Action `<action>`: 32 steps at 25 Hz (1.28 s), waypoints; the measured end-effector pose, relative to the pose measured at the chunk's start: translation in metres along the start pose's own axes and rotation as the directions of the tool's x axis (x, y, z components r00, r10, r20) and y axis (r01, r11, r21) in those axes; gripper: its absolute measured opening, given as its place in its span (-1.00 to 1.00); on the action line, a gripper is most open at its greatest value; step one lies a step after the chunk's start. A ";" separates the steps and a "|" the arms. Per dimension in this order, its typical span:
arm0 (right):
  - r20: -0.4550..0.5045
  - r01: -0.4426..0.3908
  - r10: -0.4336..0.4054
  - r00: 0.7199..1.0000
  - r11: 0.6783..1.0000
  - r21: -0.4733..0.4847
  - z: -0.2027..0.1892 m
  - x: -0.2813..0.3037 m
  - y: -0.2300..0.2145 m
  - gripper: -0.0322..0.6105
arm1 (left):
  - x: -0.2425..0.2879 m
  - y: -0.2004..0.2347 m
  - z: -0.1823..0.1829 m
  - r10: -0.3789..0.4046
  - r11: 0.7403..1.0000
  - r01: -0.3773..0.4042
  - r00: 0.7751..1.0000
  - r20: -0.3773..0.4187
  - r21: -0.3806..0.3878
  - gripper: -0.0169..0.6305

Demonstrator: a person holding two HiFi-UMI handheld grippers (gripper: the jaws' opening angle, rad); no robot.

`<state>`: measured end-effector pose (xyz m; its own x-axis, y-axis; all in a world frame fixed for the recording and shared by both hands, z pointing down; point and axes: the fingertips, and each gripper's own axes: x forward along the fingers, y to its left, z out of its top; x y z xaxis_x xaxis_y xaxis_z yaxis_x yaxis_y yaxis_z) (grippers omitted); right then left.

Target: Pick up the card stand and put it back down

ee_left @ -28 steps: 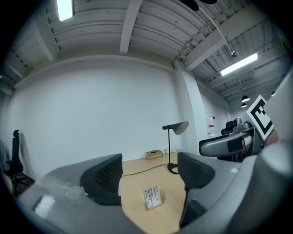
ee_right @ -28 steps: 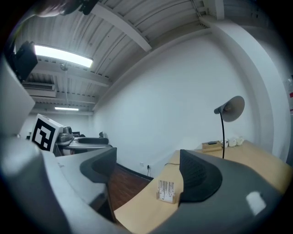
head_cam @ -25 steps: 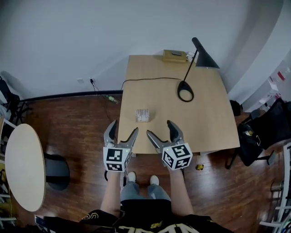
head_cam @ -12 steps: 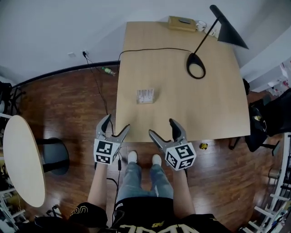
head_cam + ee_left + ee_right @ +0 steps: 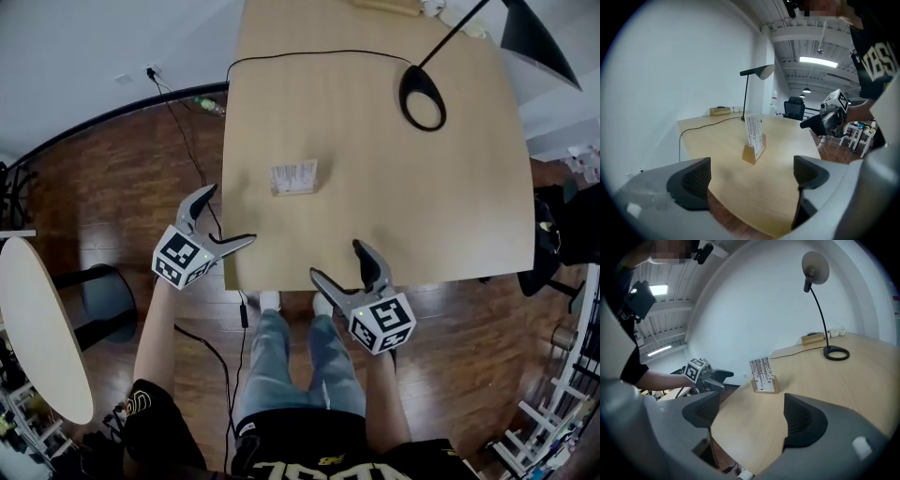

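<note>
A: Where's the card stand [image 5: 293, 177]?
B: Upright on the counter [image 5: 394, 216], in its near left part. Its print looks striped, though it's too small to read.
A: And the claws?
B: The left claw [image 5: 230, 214] is at the counter's corner, opening wide, empty. The right claw [image 5: 336, 261] is at the near edge, partly open, empty.

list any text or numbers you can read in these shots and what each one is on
"VBS": white letters on the person's black shirt in the left gripper view. They are cut off at the picture's edge, so the reading is unsure.
Rows of dark print on the card stand: too small to read in any view.
The yellow print on the shirt front in the head view: cut off, unreadable.
</note>
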<state>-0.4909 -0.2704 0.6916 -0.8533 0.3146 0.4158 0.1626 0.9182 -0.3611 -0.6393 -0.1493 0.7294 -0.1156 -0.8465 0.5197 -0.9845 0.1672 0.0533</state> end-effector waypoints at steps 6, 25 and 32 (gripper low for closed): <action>0.002 0.028 -0.028 1.000 0.999 0.025 0.000 0.013 -0.031 0.45 | 0.089 -0.004 0.026 -0.128 0.987 0.130 0.992 -0.019 0.095 0.59; 0.131 0.040 -0.030 0.991 0.997 -0.071 0.103 -0.011 -0.019 0.44 | 0.082 -0.040 0.137 -0.111 0.991 0.111 0.994 -0.004 0.070 -0.70; 0.291 0.156 -0.126 0.949 0.984 -0.082 0.182 -0.062 0.011 0.43 | -0.043 -0.060 0.236 0.185 0.983 -0.183 0.964 0.191 -0.025 -0.71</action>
<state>-0.5259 -0.3232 0.5101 -0.9738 0.1132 0.1972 0.0680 0.9726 -0.2222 -0.6061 -0.2423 0.5026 -0.3187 -0.8816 0.3482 -0.9429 0.3324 -0.0213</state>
